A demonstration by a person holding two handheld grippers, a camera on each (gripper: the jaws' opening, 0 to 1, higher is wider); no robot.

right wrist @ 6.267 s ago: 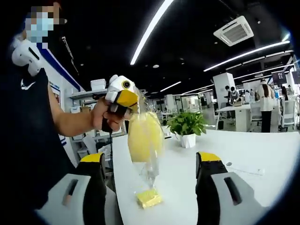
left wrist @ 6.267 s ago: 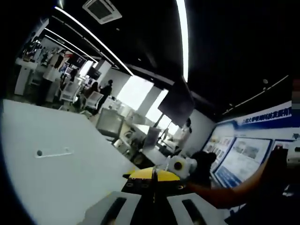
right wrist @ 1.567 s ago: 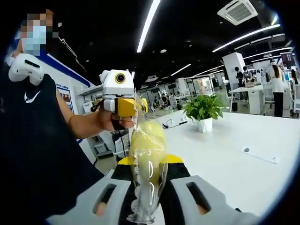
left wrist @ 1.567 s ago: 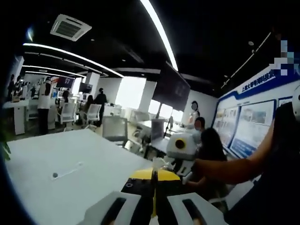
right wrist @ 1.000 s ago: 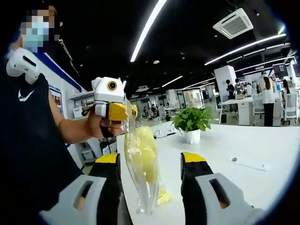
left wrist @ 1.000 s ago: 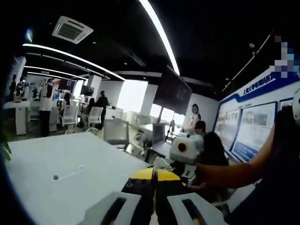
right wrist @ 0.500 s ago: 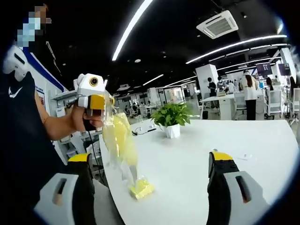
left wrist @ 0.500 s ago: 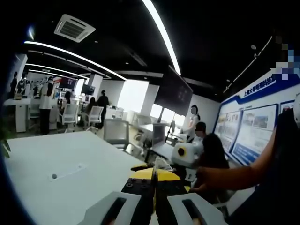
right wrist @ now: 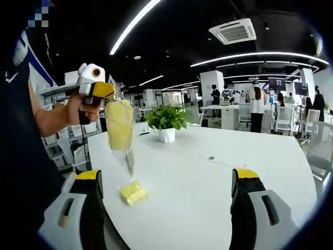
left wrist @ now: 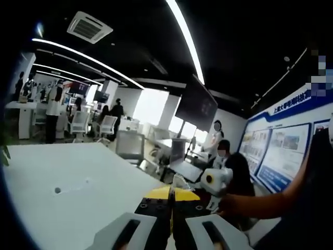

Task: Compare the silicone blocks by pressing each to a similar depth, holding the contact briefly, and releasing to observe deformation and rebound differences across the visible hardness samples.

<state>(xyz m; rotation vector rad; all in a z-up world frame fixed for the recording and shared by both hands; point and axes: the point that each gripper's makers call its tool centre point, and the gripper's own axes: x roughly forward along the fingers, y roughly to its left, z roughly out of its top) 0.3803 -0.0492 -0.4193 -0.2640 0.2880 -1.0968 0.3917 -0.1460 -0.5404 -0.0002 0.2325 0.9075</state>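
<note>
In the right gripper view, my left gripper [right wrist: 102,90] hangs above the white table [right wrist: 208,198], shut on the top of a clear plastic bag [right wrist: 120,130] that holds a yellow silicone block. The bag dangles free, its lower end just above the table. Another yellow silicone block [right wrist: 133,192] lies on the table under it. My right gripper [right wrist: 167,175] stands wide open with nothing between its jaws, well back from the bag. In the left gripper view, my left gripper [left wrist: 170,195] has its jaws pressed together, and my right gripper [left wrist: 216,180] shows in a hand to the right.
A potted plant [right wrist: 165,122] stands on the table beyond the bag. A small round hole [right wrist: 210,157] sits mid-table. The person's arm [right wrist: 52,120] and dark shirt are at the left. Desks, chairs and several people stand far back.
My right gripper was shut on the bag's lower part 1.6 s ago; it has opened wide and drawn back. The left gripper still holds the bag, now farther left in the right gripper view.
</note>
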